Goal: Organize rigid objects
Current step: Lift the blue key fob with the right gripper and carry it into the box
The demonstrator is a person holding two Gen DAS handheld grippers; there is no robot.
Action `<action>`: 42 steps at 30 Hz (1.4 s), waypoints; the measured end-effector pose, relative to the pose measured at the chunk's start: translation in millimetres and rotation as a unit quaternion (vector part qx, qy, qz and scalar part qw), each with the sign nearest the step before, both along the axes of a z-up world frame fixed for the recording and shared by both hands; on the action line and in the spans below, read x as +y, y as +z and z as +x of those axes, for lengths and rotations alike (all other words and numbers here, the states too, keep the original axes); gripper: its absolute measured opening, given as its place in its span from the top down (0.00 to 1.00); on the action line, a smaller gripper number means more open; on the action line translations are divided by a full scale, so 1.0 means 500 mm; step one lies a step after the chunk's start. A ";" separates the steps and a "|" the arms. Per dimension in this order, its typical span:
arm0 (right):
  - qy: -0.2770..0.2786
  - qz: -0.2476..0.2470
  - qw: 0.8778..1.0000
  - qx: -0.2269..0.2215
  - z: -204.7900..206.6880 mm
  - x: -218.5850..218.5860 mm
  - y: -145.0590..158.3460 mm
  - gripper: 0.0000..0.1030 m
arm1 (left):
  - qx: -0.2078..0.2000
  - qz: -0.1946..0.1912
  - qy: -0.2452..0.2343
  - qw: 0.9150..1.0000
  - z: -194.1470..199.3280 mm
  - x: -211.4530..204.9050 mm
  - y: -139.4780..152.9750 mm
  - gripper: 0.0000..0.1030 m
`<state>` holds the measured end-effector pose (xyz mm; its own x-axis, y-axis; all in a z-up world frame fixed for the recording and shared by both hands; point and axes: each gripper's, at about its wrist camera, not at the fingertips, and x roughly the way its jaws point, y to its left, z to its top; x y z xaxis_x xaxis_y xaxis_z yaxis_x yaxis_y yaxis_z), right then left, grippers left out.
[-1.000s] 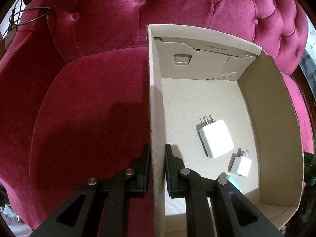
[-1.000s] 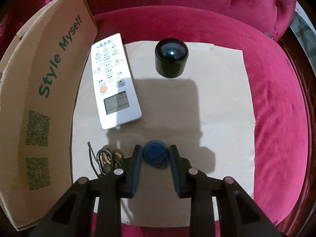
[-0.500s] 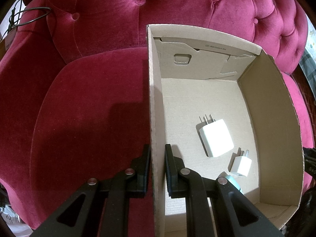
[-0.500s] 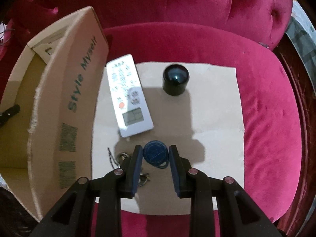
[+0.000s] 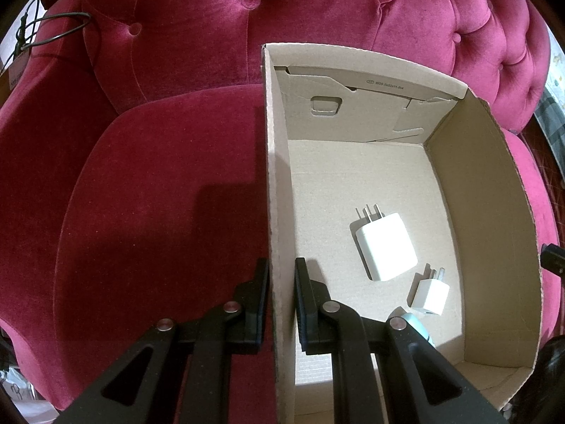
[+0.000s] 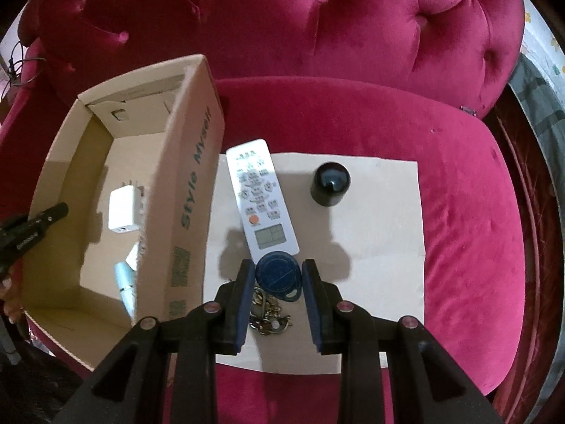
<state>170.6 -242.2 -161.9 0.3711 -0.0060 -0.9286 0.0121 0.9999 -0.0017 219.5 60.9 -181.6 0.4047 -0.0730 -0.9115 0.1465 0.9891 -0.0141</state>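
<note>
Our left gripper [image 5: 281, 304] is clamped on the left wall of the cardboard box [image 5: 487, 212], jaws nearly shut w/ only the wall between. Inside the box: big white charger [image 5: 385, 247], small charger [image 5: 430, 296].

Our right gripper [image 6: 278, 291] pinches a round blue key fob [image 6: 277, 272], ribbed face; keys [image 6: 267, 318] dangle under it.

Vs 1 s ago: fob & keys are off the paper sheet [image 6: 381, 212], view higher, box interior now visible.

Remote [image 6: 260, 198] lies just right of the box wall, black cap [image 6: 330, 183] further right; bare sheet between them.
</note>
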 end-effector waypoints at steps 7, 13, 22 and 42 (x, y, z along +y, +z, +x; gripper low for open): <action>0.016 0.007 1.000 -0.019 0.006 0.033 0.037 0.72 | 0.000 0.000 0.000 1.000 -0.001 -0.001 -0.002 0.86; 0.033 0.013 0.999 -0.033 0.013 0.067 0.068 0.72 | 0.000 0.000 0.000 1.000 -0.001 -0.001 -0.002 0.86; 0.064 0.020 0.997 -0.046 0.023 0.134 0.088 0.72 | 0.001 -0.002 0.001 1.000 -0.002 -0.001 -0.003 0.86; 0.123 0.032 0.992 -0.013 0.062 0.284 0.018 0.72 | 0.001 -0.003 0.000 1.000 0.000 0.001 -0.004 0.86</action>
